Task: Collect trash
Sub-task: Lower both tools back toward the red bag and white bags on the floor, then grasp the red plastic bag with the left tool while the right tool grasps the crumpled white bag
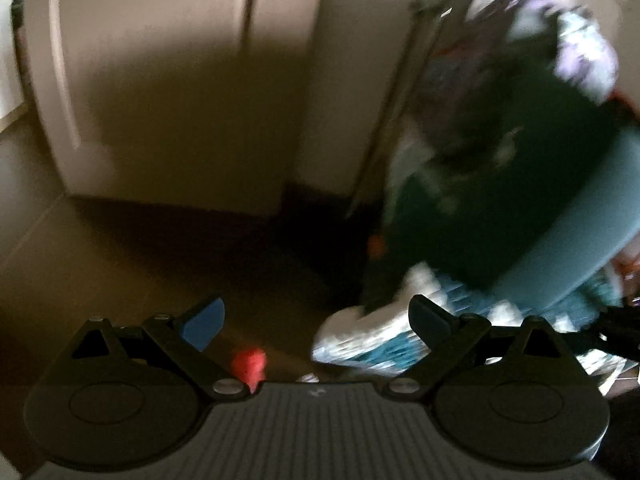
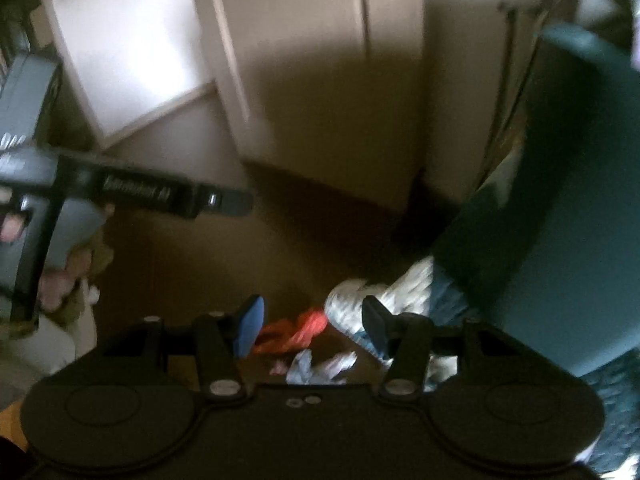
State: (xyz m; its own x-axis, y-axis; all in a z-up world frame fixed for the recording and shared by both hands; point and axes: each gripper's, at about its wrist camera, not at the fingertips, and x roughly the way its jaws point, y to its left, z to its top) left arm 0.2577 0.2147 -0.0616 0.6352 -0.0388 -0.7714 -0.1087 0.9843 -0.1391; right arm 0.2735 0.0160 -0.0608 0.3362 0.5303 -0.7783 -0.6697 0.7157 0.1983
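Both views are blurred and dim. My right gripper (image 2: 312,326) is open and empty, above the floor. Between and just beyond its fingers lie a crumpled orange-red wrapper (image 2: 298,330) and pale crumpled paper (image 2: 320,368). My left gripper (image 1: 316,320) is open and empty; it also shows in the right wrist view (image 2: 236,202) at the left. A red scrap (image 1: 250,364) lies near its left finger. A crumpled white and blue bundle (image 1: 360,336) lies on the floor by its right finger and shows in the right wrist view (image 2: 360,300) too.
A teal chair (image 2: 568,216) with dark clothes (image 1: 500,140) piled on it stands at the right. Cream wardrobe doors (image 1: 180,80) rise behind. The brown floor (image 1: 140,260) lies in shadow. A soft pale toy (image 2: 64,280) sits at the left.
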